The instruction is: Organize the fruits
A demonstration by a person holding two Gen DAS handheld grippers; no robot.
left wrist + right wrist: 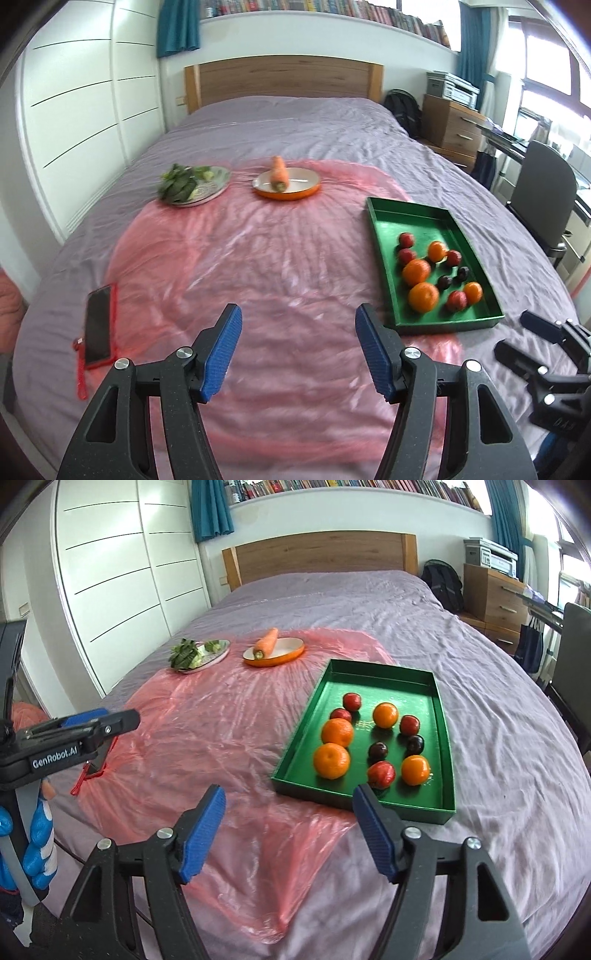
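Note:
A green tray [380, 221] [441, 738] lies on the bed and holds several oranges [423, 297] [331, 760], several red fruits [457, 301] [381, 774] and two dark plums [444, 282] [378, 751]. My left gripper [297, 350] is open and empty, low over the pink plastic sheet [229, 258], left of the tray. My right gripper [288, 834] is open and empty, just before the tray's near edge. The right gripper also shows at the right edge of the left wrist view [524, 334]; the left gripper shows at the left of the right wrist view [107, 720].
An orange-rimmed dish [299, 188] [288, 653] holds a carrot [279, 173] [266, 642]. A metal plate [218, 184] [218, 653] holds leafy greens [177, 182] [184, 653]. A phone in a red case [98, 328] lies at the left. A chair [543, 192] stands right of the bed.

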